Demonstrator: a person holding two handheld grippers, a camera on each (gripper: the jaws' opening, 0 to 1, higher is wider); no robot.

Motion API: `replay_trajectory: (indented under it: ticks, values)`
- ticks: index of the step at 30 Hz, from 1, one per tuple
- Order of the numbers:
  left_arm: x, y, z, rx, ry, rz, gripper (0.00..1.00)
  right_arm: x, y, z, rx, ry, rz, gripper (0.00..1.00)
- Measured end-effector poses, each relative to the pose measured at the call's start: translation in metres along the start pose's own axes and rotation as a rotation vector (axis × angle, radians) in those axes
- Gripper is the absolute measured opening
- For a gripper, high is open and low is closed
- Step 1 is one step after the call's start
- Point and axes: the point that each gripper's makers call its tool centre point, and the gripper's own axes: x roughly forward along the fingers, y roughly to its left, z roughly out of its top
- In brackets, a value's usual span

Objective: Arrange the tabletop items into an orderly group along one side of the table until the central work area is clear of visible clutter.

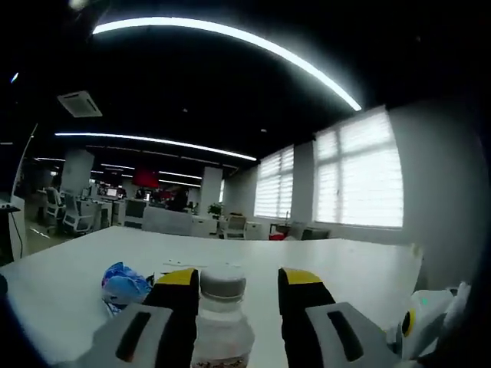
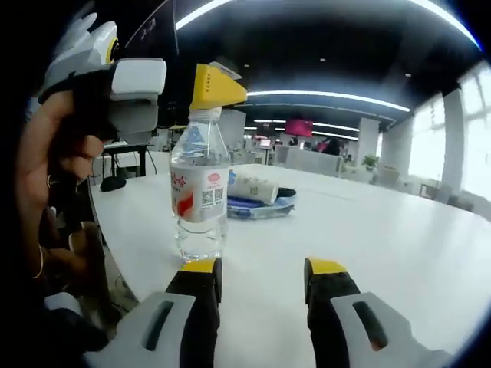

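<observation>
Clear plastic water bottle stands on our white table, and our left gripper squeezes its top. A blue wrapper lies just beside the bottle. Our right gripper waits near it, jaws apart, holding nothing.

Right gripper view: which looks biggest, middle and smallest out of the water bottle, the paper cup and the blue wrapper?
1. Water bottle, far the biggest, though it is nearest the camera.
2. Blue wrapper and paper cup look close in size; I can't rank them.
</observation>
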Motion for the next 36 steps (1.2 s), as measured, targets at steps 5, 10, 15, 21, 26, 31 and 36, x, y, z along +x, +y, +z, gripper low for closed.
replay_trajectory:
  ticks: [5, 10, 15, 21, 26, 31, 36]
  values:
    - [0.0, 0.001, 0.001, -0.013, -0.007, 0.012, 0.4, -0.003, -0.005, -0.007, -0.007, 0.02, 0.001, 0.35]
    - [0.003, 0.003, 0.0, 0.007, -0.016, 0.032, 0.39, -0.007, -0.013, -0.01, 0.031, 0.022, -0.005, 0.34]
    - [0.003, 0.008, -0.001, 0.013, -0.013, 0.056, 0.33, -0.012, -0.028, -0.014, 0.051, 0.032, -0.041, 0.3]
    - [0.0, 0.014, -0.002, 0.02, -0.01, 0.074, 0.27, -0.016, -0.026, -0.007, 0.075, -0.001, -0.032, 0.31]
    - [0.0, 0.015, -0.005, 0.052, -0.003, 0.073, 0.24, -0.015, -0.019, -0.001, 0.056, -0.01, -0.001, 0.32]
    - [0.003, 0.017, -0.003, 0.071, 0.001, 0.067, 0.22, -0.014, -0.01, 0.001, 0.089, -0.009, 0.05, 0.33]
    - [0.003, 0.015, -0.003, 0.078, -0.001, 0.066, 0.22, -0.015, -0.012, -0.002, 0.101, -0.001, 0.051, 0.33]
